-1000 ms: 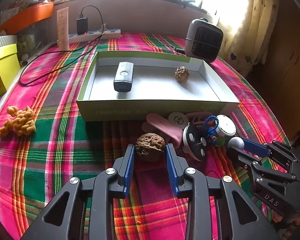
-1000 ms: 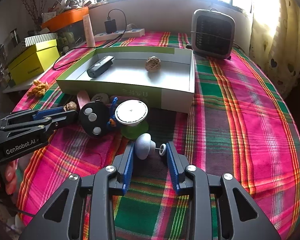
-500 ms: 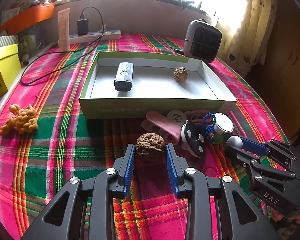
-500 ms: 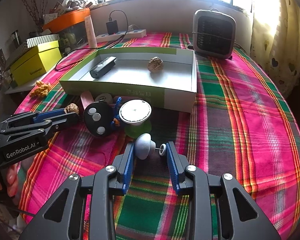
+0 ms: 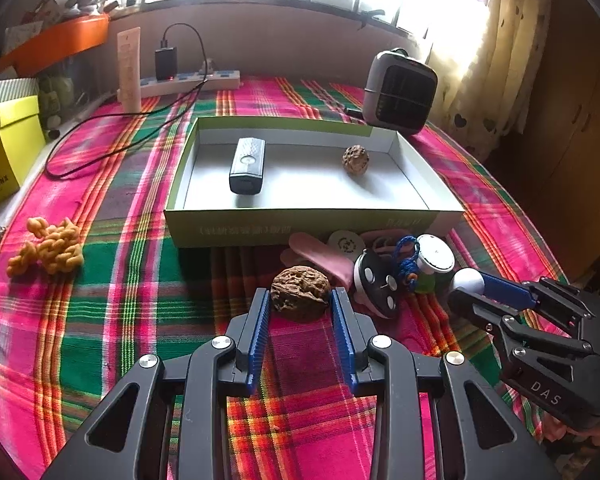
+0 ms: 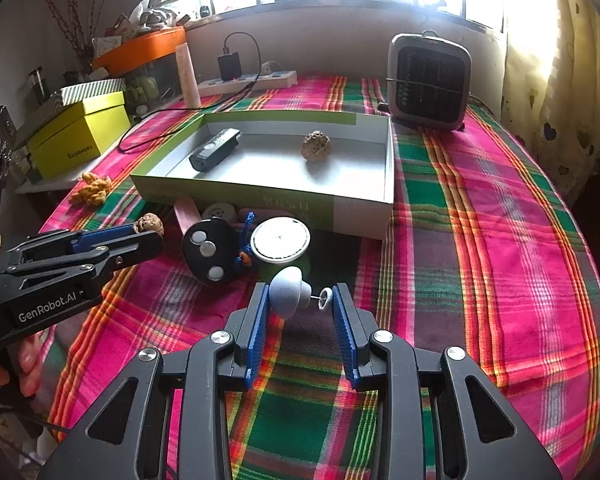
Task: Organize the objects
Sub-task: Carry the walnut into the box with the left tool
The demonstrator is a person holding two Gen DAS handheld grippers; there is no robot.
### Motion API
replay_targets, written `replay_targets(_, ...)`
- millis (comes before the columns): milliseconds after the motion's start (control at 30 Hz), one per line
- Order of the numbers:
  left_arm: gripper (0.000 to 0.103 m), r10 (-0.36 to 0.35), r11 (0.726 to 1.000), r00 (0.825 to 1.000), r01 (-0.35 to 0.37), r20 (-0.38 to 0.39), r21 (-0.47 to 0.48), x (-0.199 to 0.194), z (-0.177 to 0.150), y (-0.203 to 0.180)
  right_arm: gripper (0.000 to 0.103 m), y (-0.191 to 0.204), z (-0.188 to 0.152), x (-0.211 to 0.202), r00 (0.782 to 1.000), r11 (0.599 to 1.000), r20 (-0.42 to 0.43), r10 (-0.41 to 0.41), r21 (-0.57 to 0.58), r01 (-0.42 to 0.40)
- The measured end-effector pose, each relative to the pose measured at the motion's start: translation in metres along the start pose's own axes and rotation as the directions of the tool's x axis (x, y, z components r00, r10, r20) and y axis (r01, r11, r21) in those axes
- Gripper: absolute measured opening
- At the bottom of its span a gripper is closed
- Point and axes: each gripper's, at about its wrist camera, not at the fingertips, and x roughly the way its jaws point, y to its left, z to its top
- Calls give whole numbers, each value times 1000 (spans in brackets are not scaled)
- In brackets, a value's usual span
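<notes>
The box point(image 5: 312, 222) and the other things look a bit farther off than a second ago, because both cameras have gone up a little. The nut is still between the left fingers and the white knob is still between the right ones.

The left gripper point(image 5: 300, 300) has its blue fingers point(image 5: 259, 320) shut on the brown nut point(image 5: 300, 293). The right gripper point(image 6: 298, 300) has its fingers point(image 6: 342, 316) closed on the white knob point(image 6: 287, 291) with its thin pin and ring. I cannot tell if the nut and knob are touching the cloth.

Only the left view shows the pink flat thing point(image 5: 320, 258) just behind the nut. Only the right view shows the long open strip of plaid cloth point(image 6: 480, 220) to the right of the box, which leaves plenty of room on that side.

A little pile sits between the two grippers and against the box's near wall: a black round thing with white dots point(image 6: 209, 255), a blue cord point(image 6: 245, 240) and a white round lid point(image 6: 280, 239). This pile stands between the fingers and the box.

In the box lie a dark remote point(image 5: 247, 165) and another nut point(image 5: 355, 159), well apart, with bare floor between them.

On the desk to the left is a yellow knotted thing point(image 5: 48, 246). Behind the box stand a small heater point(image 6: 429, 82) and a power strip point(image 5: 190, 79).
</notes>
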Motion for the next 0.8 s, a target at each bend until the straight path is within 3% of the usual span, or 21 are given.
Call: replay_targets(800, 29, -16, 1000, 999, 15, 45, 23, -7, 35, -4, 33, -2, 32, -7, 999, 1000, 52, -4, -8, 4)
